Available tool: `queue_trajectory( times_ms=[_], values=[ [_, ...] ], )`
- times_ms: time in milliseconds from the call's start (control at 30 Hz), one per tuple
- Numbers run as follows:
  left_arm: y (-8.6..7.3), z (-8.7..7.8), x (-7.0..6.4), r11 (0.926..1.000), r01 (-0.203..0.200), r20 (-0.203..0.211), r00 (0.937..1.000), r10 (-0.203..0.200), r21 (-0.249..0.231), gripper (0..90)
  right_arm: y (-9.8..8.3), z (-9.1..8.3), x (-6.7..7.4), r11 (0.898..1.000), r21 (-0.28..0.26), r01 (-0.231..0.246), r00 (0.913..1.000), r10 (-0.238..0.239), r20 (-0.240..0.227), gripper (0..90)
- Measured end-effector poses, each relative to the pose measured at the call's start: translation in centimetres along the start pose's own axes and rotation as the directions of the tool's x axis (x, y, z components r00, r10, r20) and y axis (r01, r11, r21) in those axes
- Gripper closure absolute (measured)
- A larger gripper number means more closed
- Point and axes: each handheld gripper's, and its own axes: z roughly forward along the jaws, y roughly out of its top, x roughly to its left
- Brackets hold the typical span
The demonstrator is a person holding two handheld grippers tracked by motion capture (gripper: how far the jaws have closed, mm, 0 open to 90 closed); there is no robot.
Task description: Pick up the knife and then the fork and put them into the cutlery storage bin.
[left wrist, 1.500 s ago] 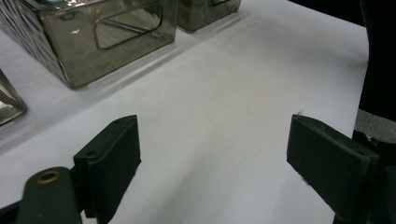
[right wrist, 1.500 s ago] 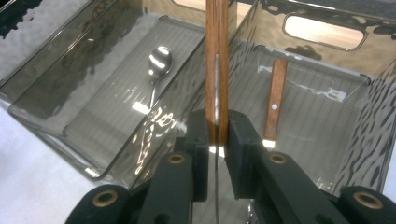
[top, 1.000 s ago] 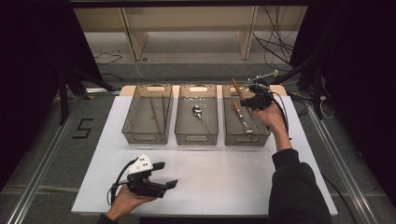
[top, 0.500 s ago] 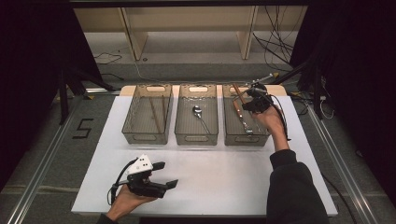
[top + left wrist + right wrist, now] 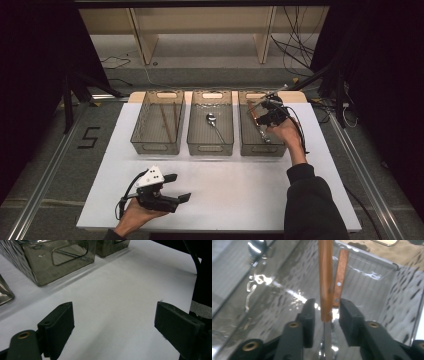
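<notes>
Between the right claw [image 5: 325,312] jaws, partly open, sitting ungripped: a wooden handle [image 5: 325,277]. Better centring first, then squeezing squarely. Left claw [image 5: 113,325] gaping, idling over table [image 5: 120,290].

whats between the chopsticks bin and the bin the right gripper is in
The middle bin, holding a spoon, sits between the chopsticks bin and the right bin, as the high view shows.

Knife blade [image 5: 327,342] behind tongs
</notes>
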Motion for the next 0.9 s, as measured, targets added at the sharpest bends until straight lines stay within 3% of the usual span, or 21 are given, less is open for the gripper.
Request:
queue_trajectory(
  times_ms=[233,433,667,800,900],
  values=[
    [0.0,-0.2,0.1,0.9998,0.007,-0.011,0.9999,-0.007,-0.019,15.7,-0.3,-1.3,1.0,0.998,-0.057,0.017,0.9987,-0.02,-0.047,53.4],
    [0.0,-0.3,0.2,0.9996,0.011,-0.017,0.9998,-0.012,-0.025,15.7,-1.8,-2.3,2.0,0.991,-0.13,0.006,0.9956,-0.018,-0.092,43.6],
    [0.0,-0.3,0.3,0.9994,0.02,-0.017,0.9996,-0.02,-0.027,15.7,-4.7,-4.3,3.2,0.967,-0.253,-0.022,0.9815,-0.027,-0.189,34.3],
    [0.0,-0.3,0.3,0.9991,0.027,-0.017,0.9995,-0.027,-0.032,15.7,-6.7,-5.7,4.5,0.95,-0.311,-0.006,0.9718,-0.068,-0.226,31.1],
    [0.0,-0.3,0.3,0.9991,0.029,-0.017,0.9994,-0.029,-0.03,15.7,-8.3,-6.8,5.6,0.933,-0.36,-0.002,0.9595,-0.1,-0.263,30.0]
  ],
)
